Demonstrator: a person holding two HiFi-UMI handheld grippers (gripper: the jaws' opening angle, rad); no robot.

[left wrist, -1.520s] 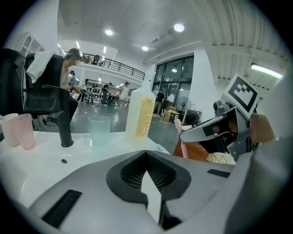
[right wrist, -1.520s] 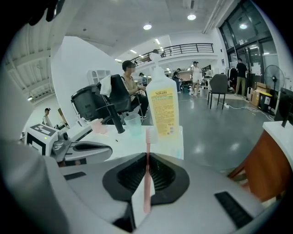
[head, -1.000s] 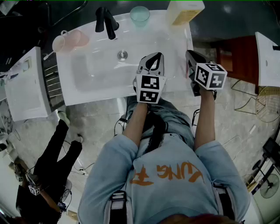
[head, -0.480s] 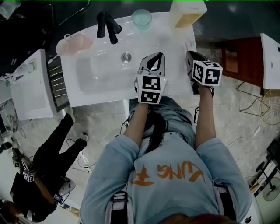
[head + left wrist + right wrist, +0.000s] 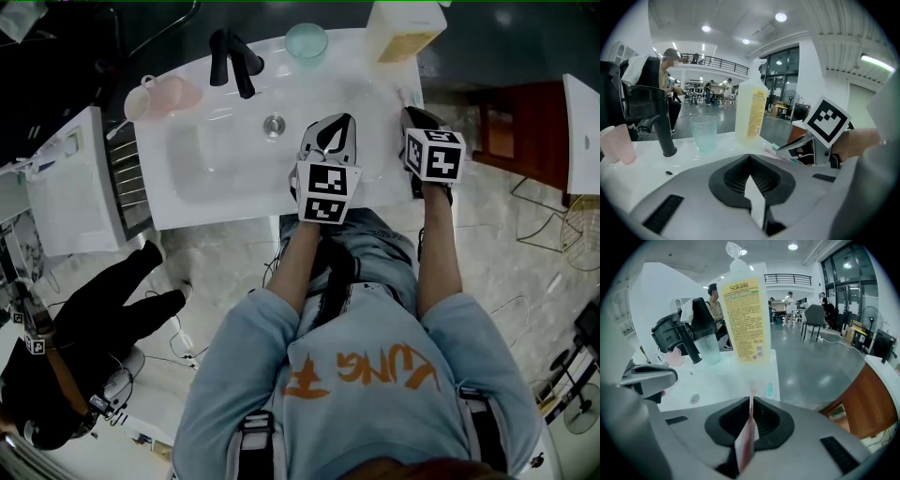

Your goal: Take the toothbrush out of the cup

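Moved since a second ago: right gripper (image 5: 411,114) drawn a little inward over the worktop's (image 5: 370,84) right edge; left gripper (image 5: 339,120) about where it was; person in black (image 5: 84,366) at lower left shifted, arm now stretched toward the worktop's front-left corner.
Right gripper: jaws pressed together on a thin pink toothbrush (image 5: 751,392), over the right edge of the worktop.
Toothbrush, visible part: only a short blurred pink tip past the jaws; bristle end not to be told; rest of the handle buried in the seam; barely traceable from the head view.
Left gripper: jaws pressed together, nothing between them, held over the front edge beside the basin (image 5: 225,150), near the drain (image 5: 274,123).
Pink cups (image 5: 167,94): at the back-left corner, touching each other, well apart from the toothbrush; partly cut off at the left in the left gripper view.
Back edge: black tap (image 5: 234,58), then clear tumbler (image 5: 307,39), upright.
Yellow bottle (image 5: 405,28): back-right corner, top cut off by the head view's upper border.
Teal piece (image 5: 769,390): small, flat on the right edge just beside the toothbrush tip; too blurred to identify.
Hands: hidden under each marker cube (image 5: 433,155).
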